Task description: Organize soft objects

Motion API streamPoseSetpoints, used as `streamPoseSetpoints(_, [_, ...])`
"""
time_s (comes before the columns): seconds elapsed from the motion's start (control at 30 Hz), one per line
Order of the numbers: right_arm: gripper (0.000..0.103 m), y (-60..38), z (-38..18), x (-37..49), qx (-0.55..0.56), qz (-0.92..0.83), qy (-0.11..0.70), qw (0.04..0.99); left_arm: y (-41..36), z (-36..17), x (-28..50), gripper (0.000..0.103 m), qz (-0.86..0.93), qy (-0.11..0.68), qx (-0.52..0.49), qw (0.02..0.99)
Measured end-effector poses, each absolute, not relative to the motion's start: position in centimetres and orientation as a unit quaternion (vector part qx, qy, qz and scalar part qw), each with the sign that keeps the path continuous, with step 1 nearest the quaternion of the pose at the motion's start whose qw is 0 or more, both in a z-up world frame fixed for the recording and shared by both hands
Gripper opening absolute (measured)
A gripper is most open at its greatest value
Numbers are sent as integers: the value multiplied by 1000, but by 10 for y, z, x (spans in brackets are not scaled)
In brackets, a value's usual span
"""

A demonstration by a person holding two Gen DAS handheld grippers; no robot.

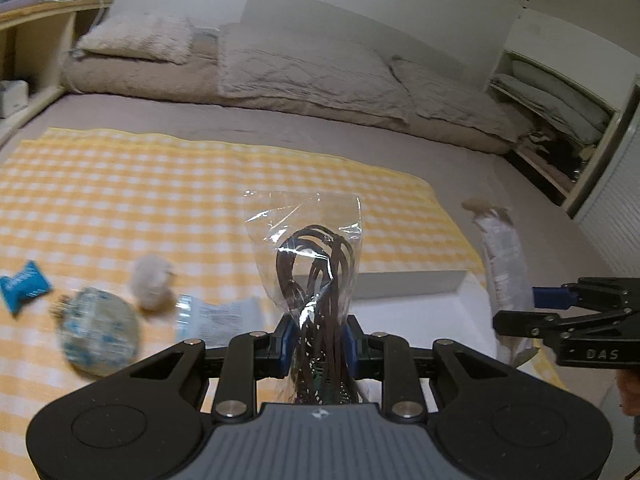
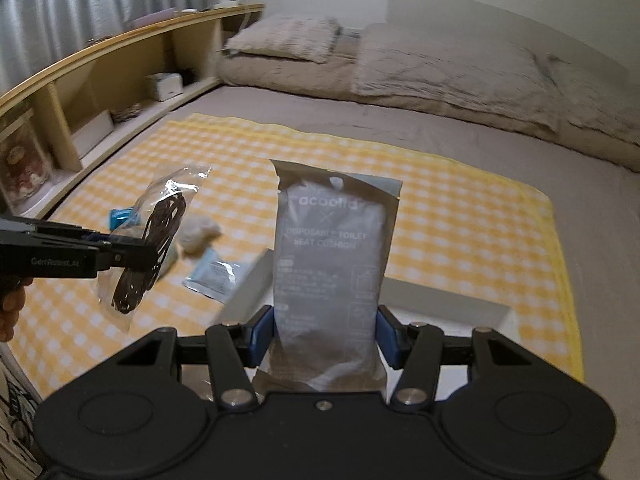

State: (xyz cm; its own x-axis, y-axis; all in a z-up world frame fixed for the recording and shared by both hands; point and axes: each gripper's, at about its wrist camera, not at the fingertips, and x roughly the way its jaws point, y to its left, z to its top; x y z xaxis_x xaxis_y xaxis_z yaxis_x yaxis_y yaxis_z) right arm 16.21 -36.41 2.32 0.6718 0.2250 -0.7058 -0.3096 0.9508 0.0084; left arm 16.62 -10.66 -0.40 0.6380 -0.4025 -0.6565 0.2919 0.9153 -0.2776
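Above checkered cloth (image 2: 460, 216): left hand-held gripper (image 1: 316, 340) clamps cord bag (image 1: 312, 256), right hand-held gripper (image 2: 324, 336) clamps cushion packet (image 2: 330, 264).

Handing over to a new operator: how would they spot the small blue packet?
Start at the yellow checked blanket spread on the bed. The small blue wrapped packet lies farthest out in its loose pile, past the fluffy white ball. It is the only solid blue piece.

A clear bag of dark cord (image 1: 316, 264) and a grey toilet-seat-cushion pack (image 2: 328, 276) are held upright above the checked cloth.
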Motion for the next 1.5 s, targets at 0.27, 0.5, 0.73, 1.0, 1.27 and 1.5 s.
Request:
streamPoseSetpoints(0.27, [55, -410, 4, 153, -39, 109, 401, 909, -164, -23, 158, 27, -230, 399, -107, 881])
streamPoseSetpoints(0.5, [55, -437, -13, 145, -28, 85, 427, 900, -206, -55, 153, 27, -272, 439, -136, 846])
streamPoseSetpoints(0.73, [55, -451, -33, 139, -26, 80, 467, 880, -234, -90, 153, 27, -269, 495, -167, 809])
streamPoseSetpoints(1.0, [55, -456, -55, 140, -29, 86, 505, 858, -256, -108, 155, 27, -256, 508, -168, 805])
streamPoseSetpoints(1.27, [56, -460, -73, 144, -26, 90, 534, 840, -263, -114, 159, 32, -246, 516, -153, 806])
streamPoseSetpoints(1.5, [66, -463, -81, 147, -27, 84, 549, 831, -263, -113, 161, 57, -245, 521, -150, 804])
